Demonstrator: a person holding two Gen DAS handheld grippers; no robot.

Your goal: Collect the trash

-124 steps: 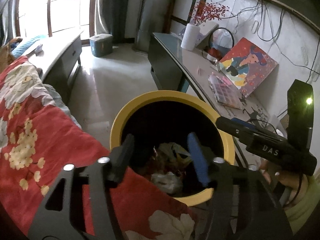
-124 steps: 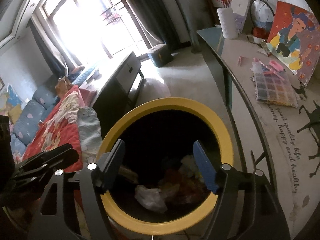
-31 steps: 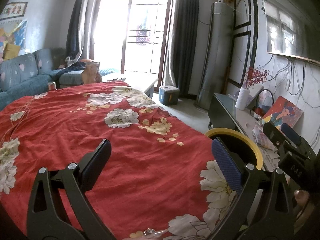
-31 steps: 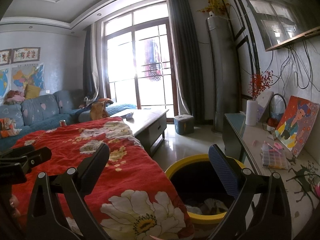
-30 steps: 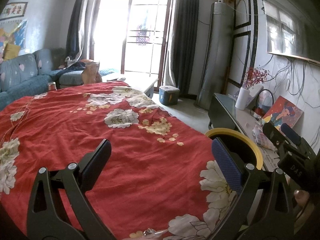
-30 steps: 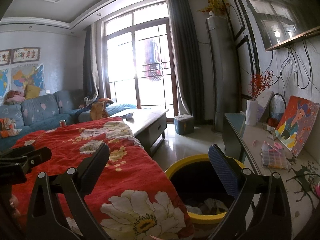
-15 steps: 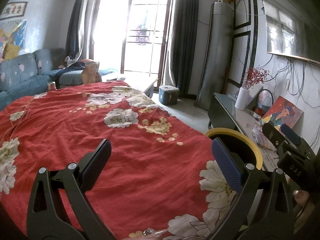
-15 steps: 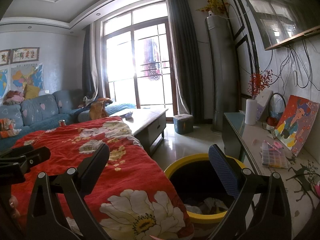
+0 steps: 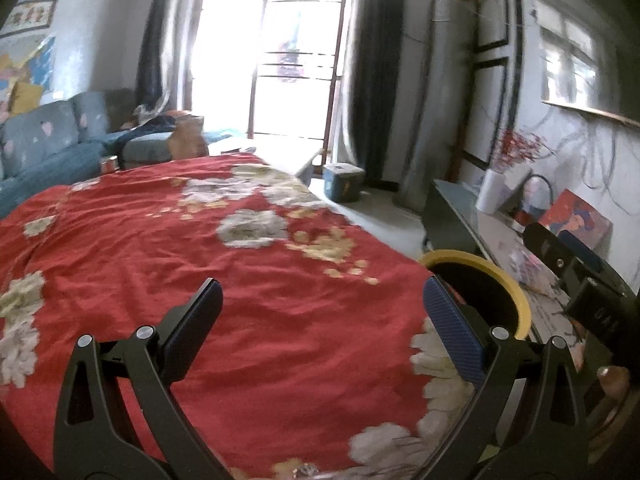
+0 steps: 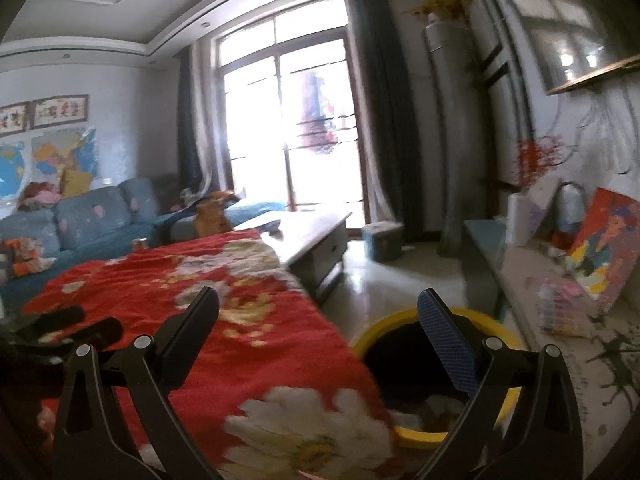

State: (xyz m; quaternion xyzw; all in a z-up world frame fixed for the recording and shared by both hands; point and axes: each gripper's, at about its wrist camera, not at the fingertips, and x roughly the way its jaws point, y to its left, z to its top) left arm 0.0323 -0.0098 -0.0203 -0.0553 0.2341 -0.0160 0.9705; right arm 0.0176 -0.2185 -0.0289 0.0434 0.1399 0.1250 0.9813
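Both tools hung over the red floral blanket (image 9: 248,288) with nothing between their jaws: the left gripper (image 9: 322,308) was spread wide at the bottom of its view, and the right gripper (image 10: 318,316) was just as wide. The yellow-rimmed trash bin (image 10: 404,320), wrappers showing inside, sat at lower right just beside the blanket's edge. No loose trash showed on the cloth, so I judged the sensible step was a slow sweep for more, jaws kept wide.
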